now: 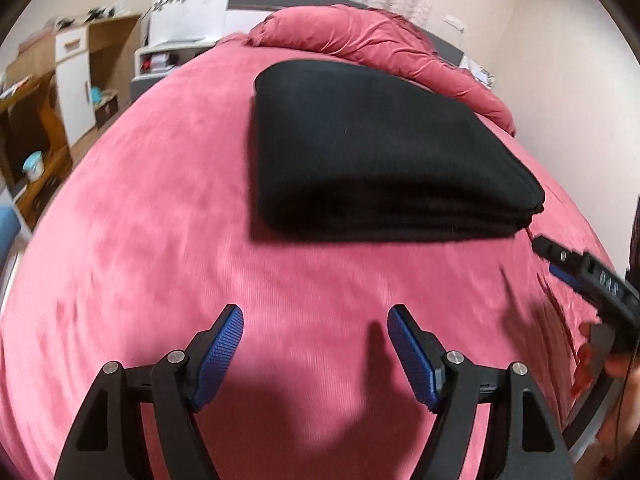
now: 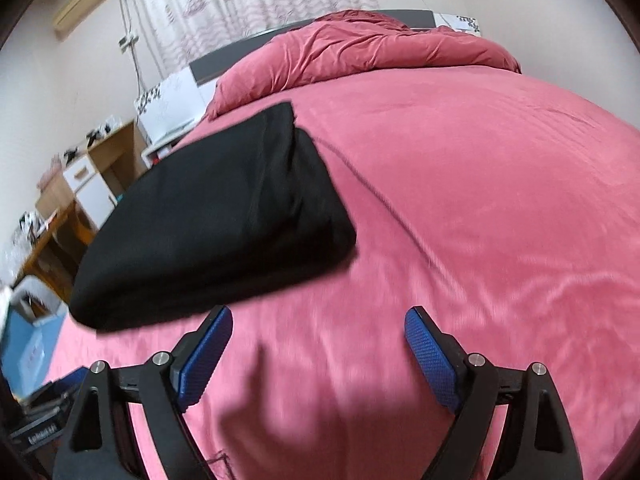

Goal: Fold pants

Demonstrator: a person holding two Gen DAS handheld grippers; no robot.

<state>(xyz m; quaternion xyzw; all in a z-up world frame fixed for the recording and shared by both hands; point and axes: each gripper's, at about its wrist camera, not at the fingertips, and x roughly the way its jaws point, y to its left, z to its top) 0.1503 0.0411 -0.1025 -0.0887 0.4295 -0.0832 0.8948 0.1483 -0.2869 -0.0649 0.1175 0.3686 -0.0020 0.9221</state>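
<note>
Item: black pants [image 1: 376,148], folded into a thick stack on the pink bedspread [image 1: 160,240]. Long axis probably runs away from the cameras; motion blur. Left gripper [image 1: 316,316]: jaws wide, empty, stack ahead. Right gripper [image 2: 319,318]: jaws wide, empty, stack ahead-left, nearer its left finger

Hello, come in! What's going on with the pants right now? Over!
Left gripper open, empty. Right gripper open, empty. Black pants folded in a neat stack on the pink bed, nobody touching them. Nothing in the way.
</note>
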